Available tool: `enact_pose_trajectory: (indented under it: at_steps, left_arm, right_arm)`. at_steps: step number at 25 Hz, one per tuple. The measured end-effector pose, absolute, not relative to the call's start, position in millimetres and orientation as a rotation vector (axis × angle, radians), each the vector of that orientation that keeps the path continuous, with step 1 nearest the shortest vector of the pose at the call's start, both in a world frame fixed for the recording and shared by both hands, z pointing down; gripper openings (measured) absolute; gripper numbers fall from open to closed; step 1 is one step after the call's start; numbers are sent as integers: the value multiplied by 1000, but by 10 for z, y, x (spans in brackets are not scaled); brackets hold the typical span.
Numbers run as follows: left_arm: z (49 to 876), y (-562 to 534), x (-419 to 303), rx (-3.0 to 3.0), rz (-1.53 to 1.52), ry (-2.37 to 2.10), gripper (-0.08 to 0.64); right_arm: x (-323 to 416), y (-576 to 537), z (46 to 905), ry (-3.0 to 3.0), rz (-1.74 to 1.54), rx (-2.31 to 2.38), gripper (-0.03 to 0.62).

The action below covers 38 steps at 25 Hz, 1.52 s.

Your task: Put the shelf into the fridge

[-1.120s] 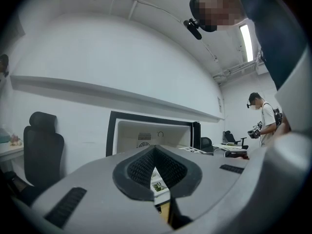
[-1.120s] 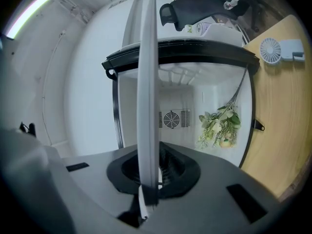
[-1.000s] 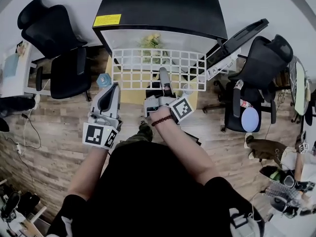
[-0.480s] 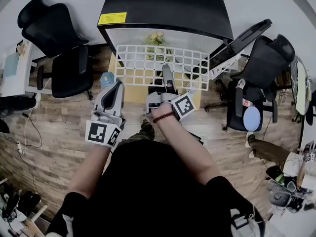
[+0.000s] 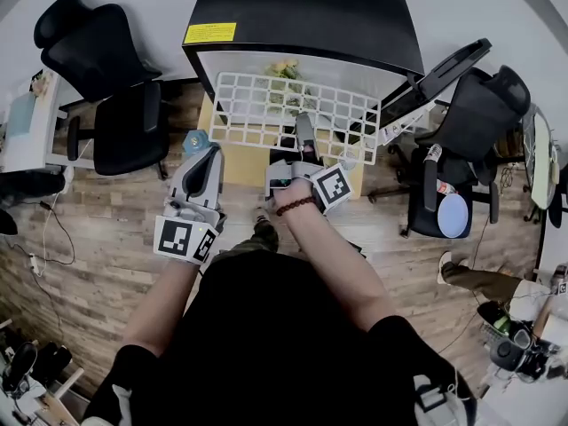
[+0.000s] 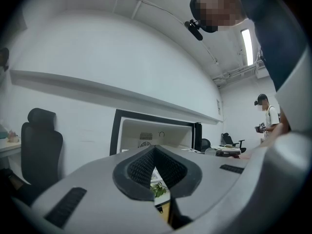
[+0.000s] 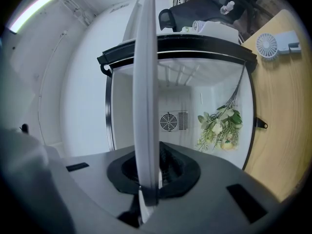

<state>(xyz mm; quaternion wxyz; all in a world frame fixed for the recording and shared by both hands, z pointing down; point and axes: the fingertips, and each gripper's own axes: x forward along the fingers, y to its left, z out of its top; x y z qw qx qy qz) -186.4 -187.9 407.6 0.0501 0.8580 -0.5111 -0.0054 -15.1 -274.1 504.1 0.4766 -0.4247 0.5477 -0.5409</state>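
The white wire shelf [image 5: 295,115] hangs level in front of the open black fridge [image 5: 302,16], its far edge at the mouth of the white interior [image 5: 266,64]. My right gripper [image 5: 303,133] is shut on the middle of the shelf's near edge. In the right gripper view the shelf [image 7: 146,91] stands edge-on between the jaws of the right gripper [image 7: 148,179], with the fridge's back wall and fan [image 7: 168,122] behind it. My left gripper [image 5: 209,160] is shut and empty, left of and below the shelf; in its own view the left gripper [image 6: 155,172] points at the fridge.
A bunch of flowers [image 7: 219,126] lies inside the fridge. The fridge door [image 5: 444,65] stands open to the right. Black office chairs [image 5: 115,105] [image 5: 466,131] flank the fridge. A blue-capped bottle [image 5: 195,140] sits by the wooden board [image 5: 235,167]. A person [image 6: 267,118] stands far off.
The right gripper has carried the shelf forward, closer to the fridge opening, and slightly right. The left gripper has shifted a little forward and stays shut.
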Motion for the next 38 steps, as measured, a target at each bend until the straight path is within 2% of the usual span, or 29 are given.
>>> enact_pose_trajectory:
  at_steps: [38]
  left_arm:
    - [4216,-1950,-1842,2599,-16,-1515,18]
  right_arm:
    - [-242,-2849,5034,1360,-1369,-1043,43]
